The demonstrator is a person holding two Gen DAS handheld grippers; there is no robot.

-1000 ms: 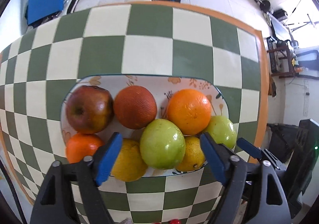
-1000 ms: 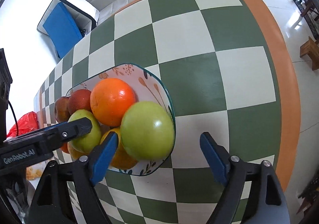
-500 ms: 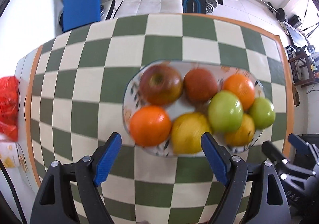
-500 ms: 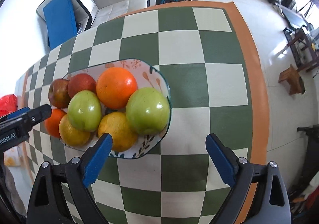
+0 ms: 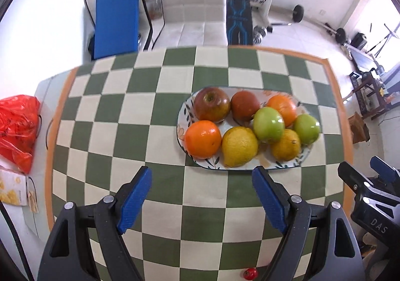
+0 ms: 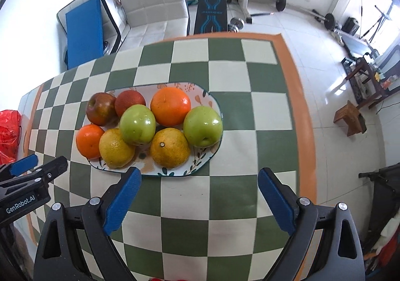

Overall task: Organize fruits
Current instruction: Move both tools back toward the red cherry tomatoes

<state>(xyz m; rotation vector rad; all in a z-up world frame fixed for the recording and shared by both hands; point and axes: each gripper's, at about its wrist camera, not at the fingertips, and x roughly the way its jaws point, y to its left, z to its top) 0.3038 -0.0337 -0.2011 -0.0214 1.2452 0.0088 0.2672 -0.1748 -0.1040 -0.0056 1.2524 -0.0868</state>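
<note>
— Both grippers have pulled up and back from the plate point(image 5: 303, 156) of fruits point(image 6: 137, 124); it sits untouched on the checkered desk point(image 5: 150, 116).

— Jaws?

— Left gripper point(image 5: 202, 196) spread, empty. Right gripper point(image 6: 198, 202) has just been opening wider, nothing between.
</note>
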